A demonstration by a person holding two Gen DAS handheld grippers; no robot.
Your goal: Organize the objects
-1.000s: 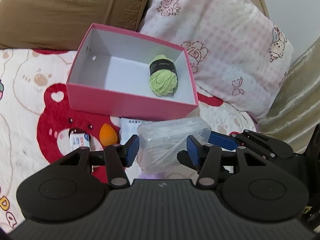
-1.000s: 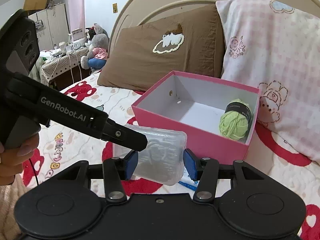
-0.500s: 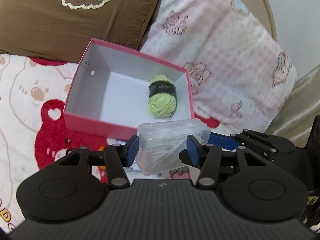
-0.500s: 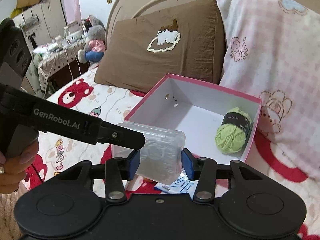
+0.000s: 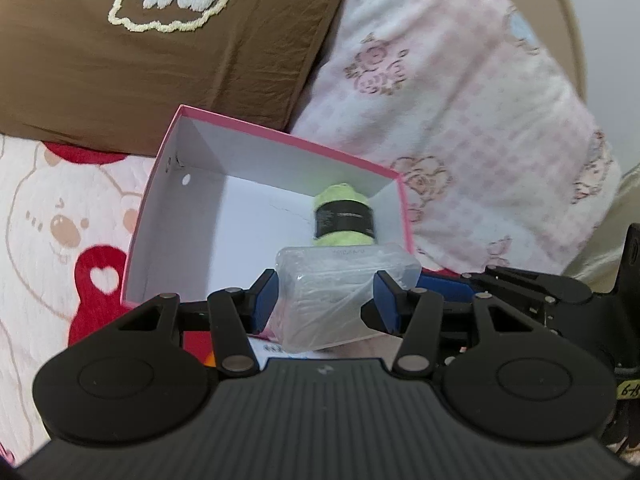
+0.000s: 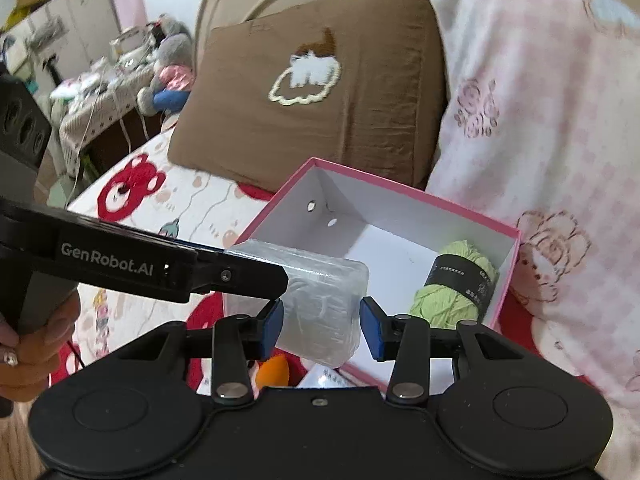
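A clear plastic box of cotton swabs (image 5: 336, 296) is held between both grippers, over the near edge of the pink box (image 5: 148, 208). My left gripper (image 5: 325, 300) is shut on it. My right gripper (image 6: 322, 324) also straddles the clear box (image 6: 320, 304), its blue pads at its sides with a small gap on the right. A green yarn ball with a black band (image 5: 344, 220) lies inside the pink box at its right side, also visible in the right wrist view (image 6: 456, 284).
A brown pillow (image 5: 140, 40) and a pink checked pillow (image 5: 460, 120) stand behind the pink box (image 6: 400, 208). An orange sponge (image 6: 272, 372) and a white packet (image 6: 324, 380) lie on the bear-print bedspread (image 5: 52, 220) below the grippers.
Both grippers rose and moved forward with the clear box, from in front of the pink box to over its near edge. The right gripper's pads have spread slightly.
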